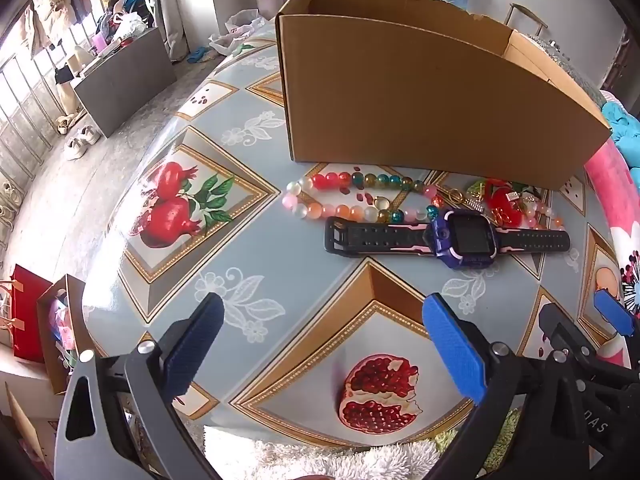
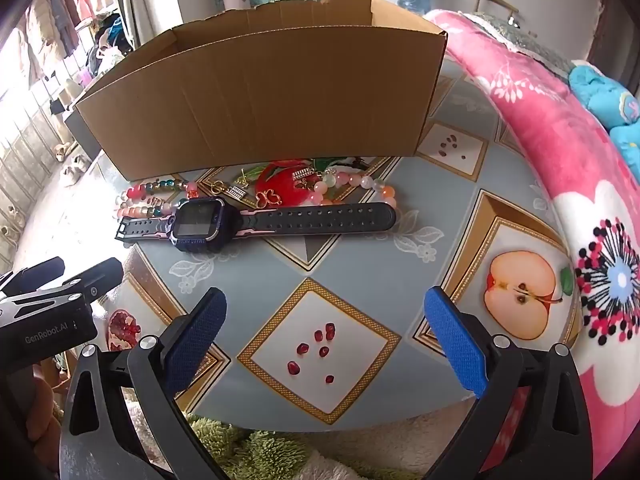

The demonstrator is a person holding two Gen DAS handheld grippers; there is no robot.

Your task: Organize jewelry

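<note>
A purple smartwatch (image 1: 466, 237) (image 2: 204, 224) with a long black strap lies flat on the table, in front of an open cardboard box (image 1: 420, 96) (image 2: 264, 92). Between watch and box lie a bracelet of coloured beads (image 1: 352, 196) (image 2: 148, 200), a paler bead bracelet (image 2: 352, 184) (image 1: 536, 212) and small gold charms (image 1: 472, 200) (image 2: 272, 198). My left gripper (image 1: 324, 344) is open over bare tablecloth, well short of the watch. My right gripper (image 2: 326, 340) is open too, nothing between its fingers, nearer than the strap's right end.
The table (image 1: 248, 248) wears a glossy blue-grey cloth printed with pomegranates and apples. A pink floral blanket (image 2: 560, 152) borders its right side. Fluffy green and white fabric (image 2: 256, 452) lies at the near edge. The floor drops away on the left, with shoes (image 1: 80, 142) and bags (image 1: 28, 316).
</note>
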